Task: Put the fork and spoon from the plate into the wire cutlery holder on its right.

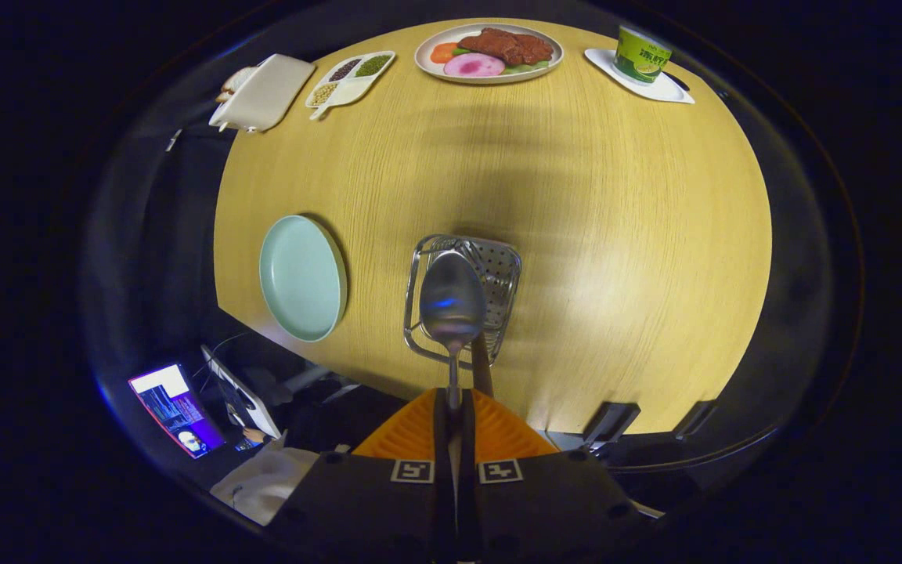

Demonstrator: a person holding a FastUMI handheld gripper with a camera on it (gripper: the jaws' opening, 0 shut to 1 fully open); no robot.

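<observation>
Your tool [455,407] is clenched on the spoon [452,301], held above the holder [498,270] on the counter [615,235]; plate [302,278] is bare, so only the spoon's drop appears left.

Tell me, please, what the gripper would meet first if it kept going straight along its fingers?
Probably the wire cutlery holder: the gripper, shut on the spoon, points straight at it, though depth is unclear.

Wood-grain tabletop in a dim booth

The pale yellow tabletop [615,235] catches soft overhead light, darkness surrounds it, and a lit screen [177,409] glows below its near edge.
</observation>
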